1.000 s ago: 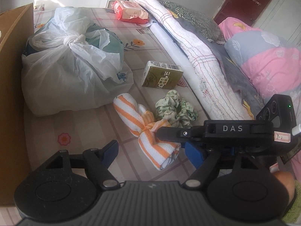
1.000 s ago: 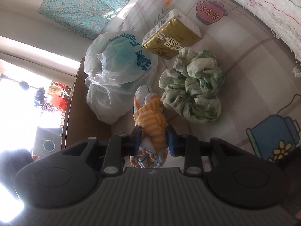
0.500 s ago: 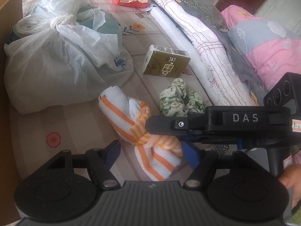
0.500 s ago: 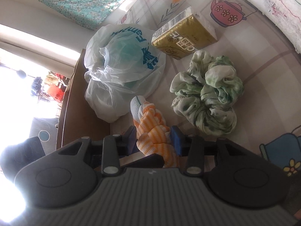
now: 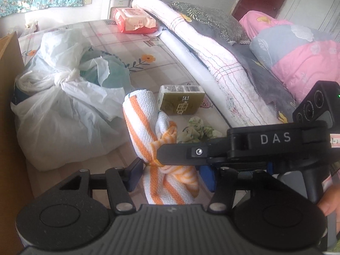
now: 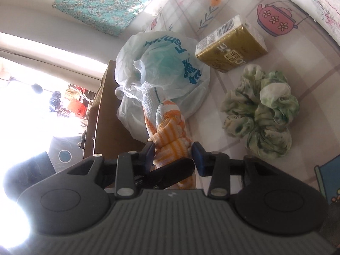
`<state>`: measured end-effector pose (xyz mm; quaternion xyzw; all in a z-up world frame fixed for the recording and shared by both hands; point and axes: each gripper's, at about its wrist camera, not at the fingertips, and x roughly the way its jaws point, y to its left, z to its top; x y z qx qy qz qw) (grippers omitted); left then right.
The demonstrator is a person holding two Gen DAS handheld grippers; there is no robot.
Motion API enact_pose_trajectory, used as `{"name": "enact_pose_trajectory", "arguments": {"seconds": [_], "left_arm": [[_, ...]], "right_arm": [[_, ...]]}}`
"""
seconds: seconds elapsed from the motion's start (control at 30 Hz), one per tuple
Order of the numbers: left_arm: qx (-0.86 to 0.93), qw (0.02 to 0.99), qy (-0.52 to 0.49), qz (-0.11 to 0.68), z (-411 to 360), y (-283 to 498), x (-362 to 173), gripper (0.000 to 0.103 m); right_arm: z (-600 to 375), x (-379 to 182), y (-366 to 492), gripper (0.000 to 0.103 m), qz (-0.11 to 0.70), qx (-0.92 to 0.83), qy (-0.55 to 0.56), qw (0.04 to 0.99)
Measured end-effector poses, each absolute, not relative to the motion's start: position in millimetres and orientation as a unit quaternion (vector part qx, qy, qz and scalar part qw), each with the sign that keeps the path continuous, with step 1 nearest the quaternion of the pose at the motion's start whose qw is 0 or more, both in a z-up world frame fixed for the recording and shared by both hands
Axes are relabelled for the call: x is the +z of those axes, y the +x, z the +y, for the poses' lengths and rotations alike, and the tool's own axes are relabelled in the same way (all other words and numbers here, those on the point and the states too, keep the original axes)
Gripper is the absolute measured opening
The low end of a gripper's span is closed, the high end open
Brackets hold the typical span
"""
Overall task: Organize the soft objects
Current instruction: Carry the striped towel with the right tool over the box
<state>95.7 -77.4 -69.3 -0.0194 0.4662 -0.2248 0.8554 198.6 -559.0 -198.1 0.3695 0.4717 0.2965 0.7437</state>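
Observation:
An orange-and-white striped towel (image 5: 146, 127), knotted in the middle, stands tilted up off the bed. My right gripper (image 6: 172, 155) is shut on the towel (image 6: 170, 136) at its knot; it also shows from the side in the left wrist view (image 5: 170, 156). My left gripper (image 5: 171, 173) is open, its fingers on either side of the towel's lower end without squeezing it. A green-and-white scrunchie (image 6: 261, 110) lies on the sheet to the right, also in the left wrist view (image 5: 195, 131).
A tied white plastic bag (image 5: 63, 106) lies left against a brown board (image 5: 10, 106). A gold box (image 5: 180, 102) sits behind the towel. Rolled quilts (image 5: 212, 53) and a pink pillow (image 5: 297, 53) line the right. A red tissue pack (image 5: 136, 20) lies far back.
The right gripper has lifted the knotted towel off the sheet, so it now stands more upright. The left gripper has moved in around the towel's lower end.

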Motion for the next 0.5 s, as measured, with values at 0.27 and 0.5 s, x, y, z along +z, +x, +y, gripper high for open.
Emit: {"name": "enact_pose_trajectory", "arguments": {"seconds": [0.27, 0.5], "left_arm": [[-0.211, 0.899, -0.014, 0.384, -74, 106, -8, 0.059], [-0.186, 0.926, -0.016, 0.329, -52, 89, 36, 0.059]], "right_arm": [[-555, -127, 220, 0.039, 0.409, 0.325, 0.352, 0.777], [-522, -75, 215, 0.039, 0.372, 0.364, 0.336, 0.785]]}}
